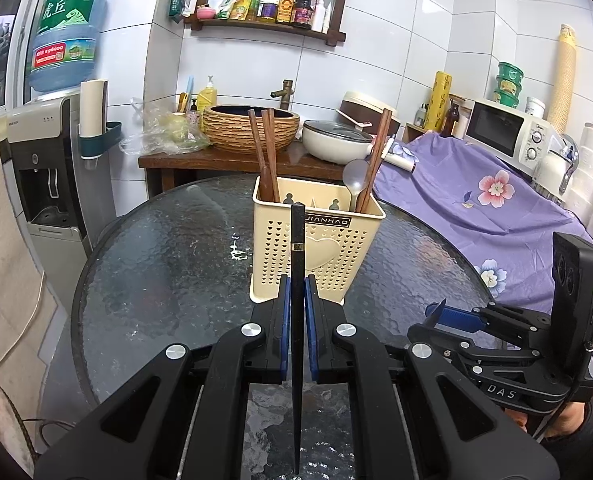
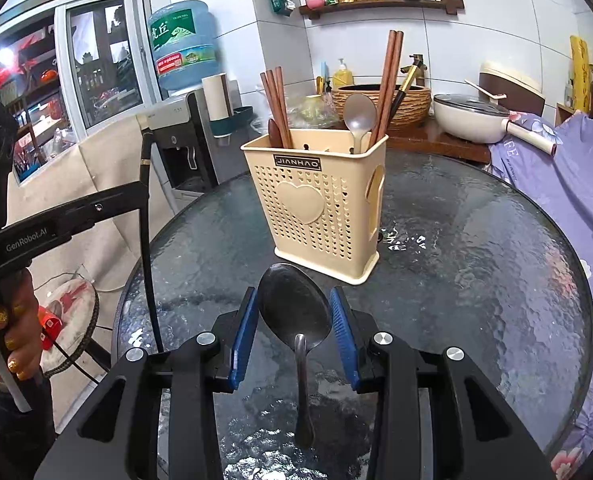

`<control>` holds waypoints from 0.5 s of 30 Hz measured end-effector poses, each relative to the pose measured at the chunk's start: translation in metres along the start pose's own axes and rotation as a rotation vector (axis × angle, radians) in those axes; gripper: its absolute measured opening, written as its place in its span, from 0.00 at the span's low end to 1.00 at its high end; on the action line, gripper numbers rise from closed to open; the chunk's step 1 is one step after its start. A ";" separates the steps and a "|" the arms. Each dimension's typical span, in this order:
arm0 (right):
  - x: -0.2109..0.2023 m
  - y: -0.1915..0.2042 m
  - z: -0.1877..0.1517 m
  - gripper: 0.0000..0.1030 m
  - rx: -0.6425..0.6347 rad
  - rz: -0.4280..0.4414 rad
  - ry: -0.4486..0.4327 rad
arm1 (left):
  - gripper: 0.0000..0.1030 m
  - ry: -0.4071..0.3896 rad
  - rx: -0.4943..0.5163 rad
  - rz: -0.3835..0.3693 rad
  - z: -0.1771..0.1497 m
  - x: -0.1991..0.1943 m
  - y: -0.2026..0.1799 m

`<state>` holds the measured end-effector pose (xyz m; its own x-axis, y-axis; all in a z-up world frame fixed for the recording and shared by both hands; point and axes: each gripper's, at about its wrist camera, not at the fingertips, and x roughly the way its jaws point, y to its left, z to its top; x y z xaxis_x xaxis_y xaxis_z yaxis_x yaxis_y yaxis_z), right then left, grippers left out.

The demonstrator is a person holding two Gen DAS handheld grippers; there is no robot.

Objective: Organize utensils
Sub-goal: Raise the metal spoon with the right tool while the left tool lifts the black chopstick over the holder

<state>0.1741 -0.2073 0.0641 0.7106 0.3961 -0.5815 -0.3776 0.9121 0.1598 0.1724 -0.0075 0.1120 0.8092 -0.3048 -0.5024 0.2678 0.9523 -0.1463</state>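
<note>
My left gripper [image 1: 296, 284] is shut on a black chopstick [image 1: 297, 264] with a gold band. The stick stands upright between the blue pads, just in front of the cream perforated utensil holder [image 1: 324, 248]. The right wrist view shows this gripper [image 2: 140, 194] at the left, chopstick [image 2: 147, 216] in its jaws. My right gripper [image 2: 294, 320] is shut on a metal spoon [image 2: 294, 308]; the bowl sits between the blue pads and the handle runs back toward the camera. The holder [image 2: 316, 208] stands on the glass ahead, with brown wooden chopsticks [image 2: 274, 108] and a grey spoon [image 2: 359, 114] in it. In the left wrist view the right gripper [image 1: 436, 314] is low at the right.
The round textured glass table [image 2: 476, 260] bears only the holder. A water dispenser [image 1: 48, 184] stands to the left. Behind are a wooden stand with a woven basin [image 1: 250, 128] and a white pot [image 1: 336, 140]. A purple flowered cloth [image 1: 476, 208] lies to the right. A hand [image 2: 12, 340] holds the left gripper's handle.
</note>
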 end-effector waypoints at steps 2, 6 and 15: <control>0.000 -0.001 0.000 0.35 0.003 -0.001 -0.002 | 0.07 0.000 0.002 0.000 0.000 0.000 0.000; -0.004 0.001 0.000 0.35 -0.011 -0.003 -0.009 | 0.07 -0.008 0.006 -0.004 0.001 -0.003 0.000; -0.012 0.001 0.010 0.34 -0.002 0.032 -0.026 | 0.07 -0.041 0.015 -0.018 0.010 -0.014 -0.002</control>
<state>0.1713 -0.2098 0.0787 0.7132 0.4273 -0.5556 -0.4015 0.8988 0.1759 0.1660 -0.0054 0.1278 0.8250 -0.3222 -0.4643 0.2898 0.9465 -0.1420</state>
